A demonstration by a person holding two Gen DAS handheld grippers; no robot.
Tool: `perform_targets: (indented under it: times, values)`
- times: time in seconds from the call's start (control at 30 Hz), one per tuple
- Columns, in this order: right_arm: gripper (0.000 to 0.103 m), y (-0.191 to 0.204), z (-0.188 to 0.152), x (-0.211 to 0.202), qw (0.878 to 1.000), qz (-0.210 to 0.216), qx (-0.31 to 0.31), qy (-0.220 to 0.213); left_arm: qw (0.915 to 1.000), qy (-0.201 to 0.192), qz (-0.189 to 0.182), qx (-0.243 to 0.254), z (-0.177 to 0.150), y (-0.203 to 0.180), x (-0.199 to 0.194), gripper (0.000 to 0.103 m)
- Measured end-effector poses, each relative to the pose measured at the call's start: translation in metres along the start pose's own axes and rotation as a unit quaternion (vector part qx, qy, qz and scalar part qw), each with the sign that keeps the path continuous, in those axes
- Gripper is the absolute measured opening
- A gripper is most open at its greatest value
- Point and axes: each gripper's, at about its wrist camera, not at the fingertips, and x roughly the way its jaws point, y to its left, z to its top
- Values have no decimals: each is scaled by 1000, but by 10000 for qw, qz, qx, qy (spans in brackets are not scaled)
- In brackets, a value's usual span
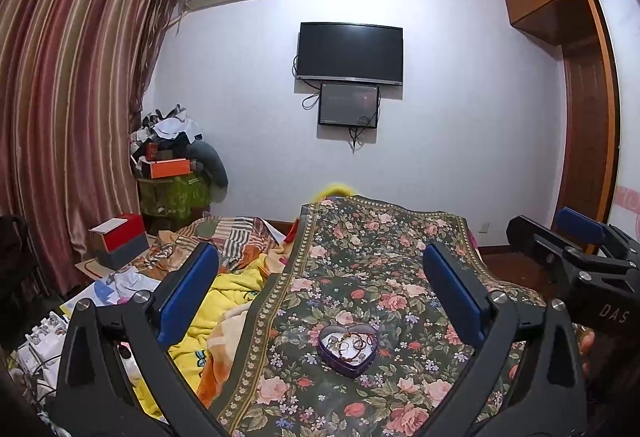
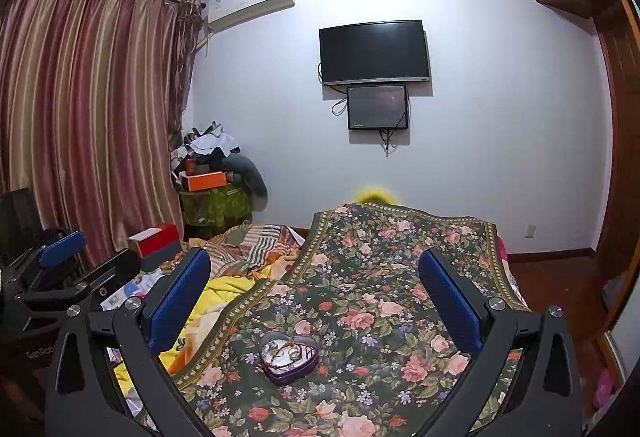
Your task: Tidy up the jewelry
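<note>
— Where's the jewelry sitting right now?

— It's lying in a heart-shaped tin (image 1: 347,353), purple-sided and lidless, and the tin is resting on the floral cloth (image 1: 384,277) that's covering the table. Bracelets and rings (image 1: 354,342) are tangling together inside it; I can't tell the pieces apart from here.

— And the grippers?

— Both are hovering above the cloth, well apart from the tin. The left gripper (image 1: 320,269) is holding its blue-padded fingers (image 1: 188,289) spread wide, nothing between them, and the tin is showing low down between the two, a touch toward its right finger. The right gripper (image 2: 314,269) is spreading its jaws just as wide, also gripping nothing; from its camera the tin (image 2: 289,357) is sitting below and slightly toward its left finger.

— So they're side by side?

— Yes, the right one (image 1: 576,253) is hanging just off the cloth's right edge. Beyond them a yellow blanket (image 1: 236,301) is bunching up left of the cloth, and a dark TV (image 1: 349,52) is hanging on the far wall.
</note>
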Motion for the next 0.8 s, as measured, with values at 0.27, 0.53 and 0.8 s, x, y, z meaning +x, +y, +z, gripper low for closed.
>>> perform_targets:
  times: [0.27,0.53,0.8]
  values:
    - [103,0,0,0,10000,2,21,5,10000,12,-65,30,-1,-3,0,103]
    - [103,-1,0,0,10000,-5,29,2,10000,2,-88,-7,2,-1,1,103]
    - [103,-2,0,0,10000,-19,35,16,9999,65,-110,-10,1,-2,3,103]
